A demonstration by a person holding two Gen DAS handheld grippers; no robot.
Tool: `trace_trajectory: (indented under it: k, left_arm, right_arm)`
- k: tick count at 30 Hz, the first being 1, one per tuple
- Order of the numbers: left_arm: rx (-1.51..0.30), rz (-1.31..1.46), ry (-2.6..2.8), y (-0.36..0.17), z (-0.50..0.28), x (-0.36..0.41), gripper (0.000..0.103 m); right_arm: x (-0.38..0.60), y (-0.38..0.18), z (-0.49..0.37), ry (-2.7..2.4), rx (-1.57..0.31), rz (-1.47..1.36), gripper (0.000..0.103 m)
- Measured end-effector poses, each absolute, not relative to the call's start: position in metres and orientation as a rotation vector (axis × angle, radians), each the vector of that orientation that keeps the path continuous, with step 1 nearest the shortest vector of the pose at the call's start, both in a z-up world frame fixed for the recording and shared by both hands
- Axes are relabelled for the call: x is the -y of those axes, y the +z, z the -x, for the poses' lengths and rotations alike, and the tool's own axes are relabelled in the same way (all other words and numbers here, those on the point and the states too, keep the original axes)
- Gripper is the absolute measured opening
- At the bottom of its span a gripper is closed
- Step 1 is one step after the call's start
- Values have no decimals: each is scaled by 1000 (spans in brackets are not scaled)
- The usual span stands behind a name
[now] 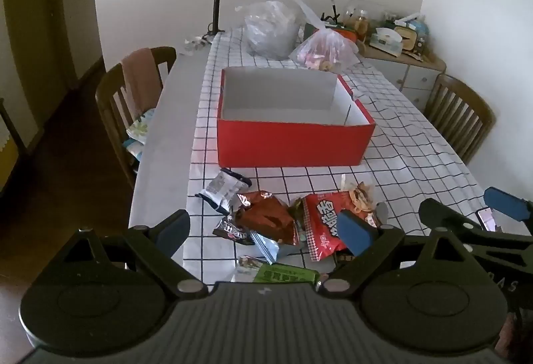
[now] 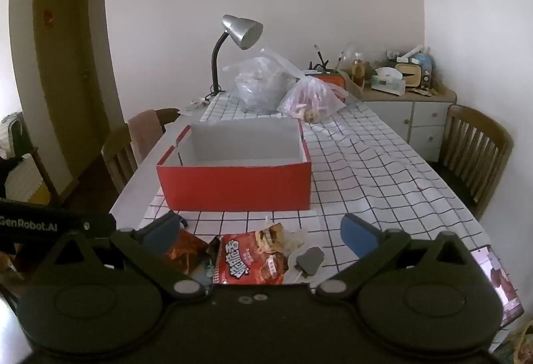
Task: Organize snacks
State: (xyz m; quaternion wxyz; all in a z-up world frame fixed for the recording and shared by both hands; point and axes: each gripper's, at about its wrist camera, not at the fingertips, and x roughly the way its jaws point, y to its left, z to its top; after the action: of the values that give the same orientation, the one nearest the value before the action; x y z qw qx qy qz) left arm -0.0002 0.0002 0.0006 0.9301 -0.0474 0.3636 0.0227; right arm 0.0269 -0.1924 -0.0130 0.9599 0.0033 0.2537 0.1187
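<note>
Both grippers gape wide, empty. Snack heap [image 1: 283, 230] on desk [image 1: 416, 144] just ahead, under left gripper [image 1: 263, 232]; right gripper [image 2: 261, 235] equally near. Empty red box [image 1: 293, 144] beyond the heap.

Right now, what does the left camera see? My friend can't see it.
An empty red box sits on a checked tablecloth, with a pile of snack packets in front. The open left gripper hovers over the packets, holding nothing.
</note>
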Motion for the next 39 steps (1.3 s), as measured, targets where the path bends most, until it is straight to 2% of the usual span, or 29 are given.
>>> trace_trajectory:
  k: [39]
  left_arm:
    - [-761, 90, 41, 6, 16, 9, 95]
  right_arm:
    - [192, 0, -14, 233, -561, -28, 103]
